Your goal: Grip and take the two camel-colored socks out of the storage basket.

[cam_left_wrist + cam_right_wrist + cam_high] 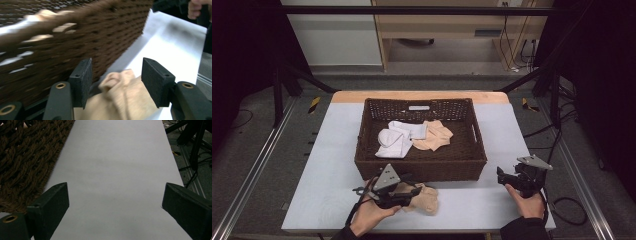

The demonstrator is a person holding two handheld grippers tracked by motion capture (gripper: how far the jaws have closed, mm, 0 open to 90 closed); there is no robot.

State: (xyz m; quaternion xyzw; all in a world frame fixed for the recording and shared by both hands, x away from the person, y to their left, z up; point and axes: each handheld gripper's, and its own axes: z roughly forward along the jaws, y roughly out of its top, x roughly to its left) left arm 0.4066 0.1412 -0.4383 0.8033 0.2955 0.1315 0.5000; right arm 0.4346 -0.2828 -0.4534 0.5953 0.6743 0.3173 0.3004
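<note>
A beige sock [426,199] lies crumpled on the white table just in front of the brown wicker basket [419,167]. My left gripper [416,192] reaches over it. In the left gripper view the sock [125,97] sits between the two pads of my left gripper [117,77], and neither pad presses on it. Inside the basket lie a white sock [394,140] and a beige sock [432,136]. My right gripper [502,175] is held at the basket's front right corner. Its jaws [115,202] stand wide open over bare table.
The white table [497,130] has bare strips on both sides of the basket. The basket's wall [75,37] rises close behind my left gripper, and its corner [22,162] lies left of my right gripper. Metal frame bars and cables [557,205] run along the table's edges.
</note>
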